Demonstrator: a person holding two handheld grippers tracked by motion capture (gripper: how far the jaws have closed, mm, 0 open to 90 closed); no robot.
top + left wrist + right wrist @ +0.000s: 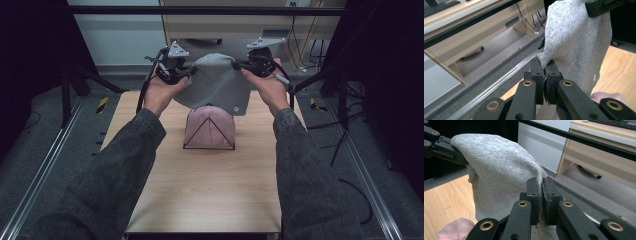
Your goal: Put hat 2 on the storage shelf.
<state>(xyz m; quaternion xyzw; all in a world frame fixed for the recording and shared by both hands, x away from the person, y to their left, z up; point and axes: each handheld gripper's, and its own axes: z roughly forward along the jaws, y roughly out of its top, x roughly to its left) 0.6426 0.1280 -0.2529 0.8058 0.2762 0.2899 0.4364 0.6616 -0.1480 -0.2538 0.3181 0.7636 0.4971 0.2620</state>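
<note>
A grey knit cap (216,80) hangs in the air over the far half of the table, stretched between both grippers. My left gripper (189,73) is shut on its left edge, and my right gripper (239,65) is shut on its right edge. In the left gripper view the jaws (544,67) pinch the grey cap (576,37). The right gripper view has the jaws (540,182) clamped on the cap's (499,167) hem. Below the cap a pink cap (210,126) sits on a black wire stand (209,146), its crown also at the bottom of the gripper views (455,228).
The wooden table (200,195) has free room in its near half. A black bar (210,10) crosses the far side. Behind it stand a light wood desk (474,32) and hanging cables (312,47). Metal rails (45,160) run along both sides.
</note>
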